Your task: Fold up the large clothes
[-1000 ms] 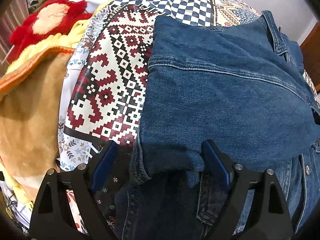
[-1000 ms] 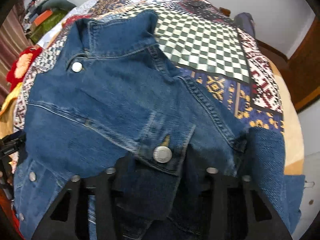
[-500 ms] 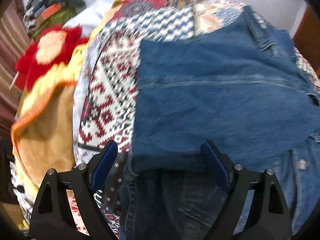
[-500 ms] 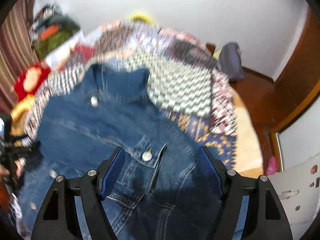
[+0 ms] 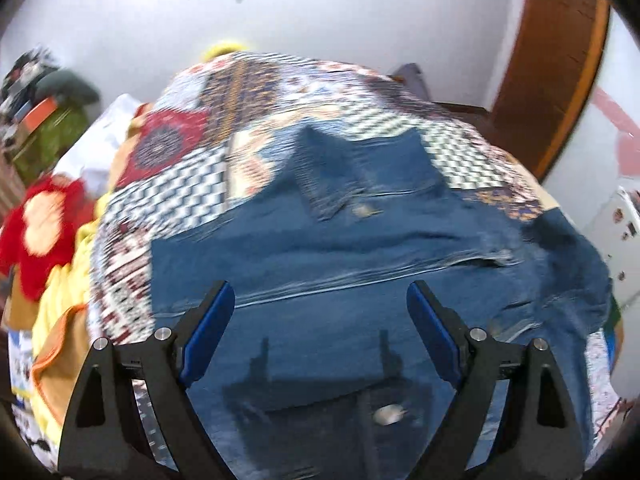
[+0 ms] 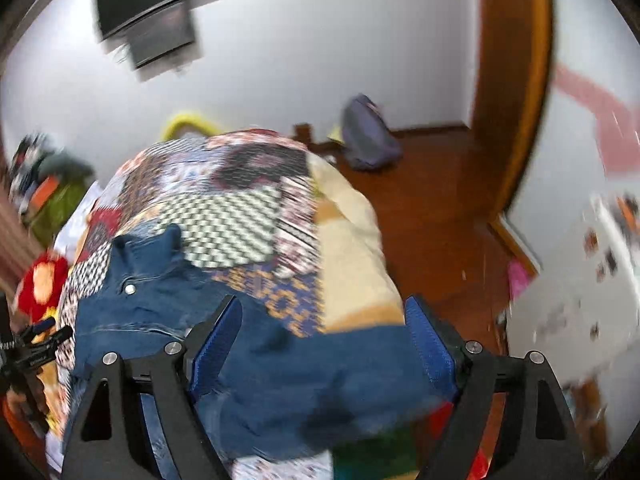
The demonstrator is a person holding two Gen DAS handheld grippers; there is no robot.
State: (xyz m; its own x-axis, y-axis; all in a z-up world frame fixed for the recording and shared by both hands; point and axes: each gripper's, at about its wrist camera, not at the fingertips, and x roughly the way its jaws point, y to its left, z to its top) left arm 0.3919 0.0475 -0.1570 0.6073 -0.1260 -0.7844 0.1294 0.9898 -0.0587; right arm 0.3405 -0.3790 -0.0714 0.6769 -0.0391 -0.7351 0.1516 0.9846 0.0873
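A blue denim jacket [image 5: 360, 264] lies folded on the patchwork bedspread [image 5: 248, 100], collar at the far end. My left gripper [image 5: 320, 296] hovers above its near part with both blue pads wide apart and nothing between them. In the right wrist view the jacket [image 6: 280, 364] spreads below my right gripper [image 6: 322, 308], whose jaws are opening; the pads press on nothing. The left gripper [image 6: 44, 330] shows small at the left edge of that view.
A red and yellow plush blanket [image 5: 44, 224] lies left of the bedspread. Piled clothes [image 5: 44, 112] sit at the far left. A wooden door frame [image 6: 512, 80], wood floor and a grey bag [image 6: 368, 140] lie to the right. A dark screen [image 6: 152, 12] hangs on the wall.
Both grippers rose and pulled back from the jacket, so more of the bed and room shows. The right gripper, earlier closed on denim near a button, let go and spread its pads.
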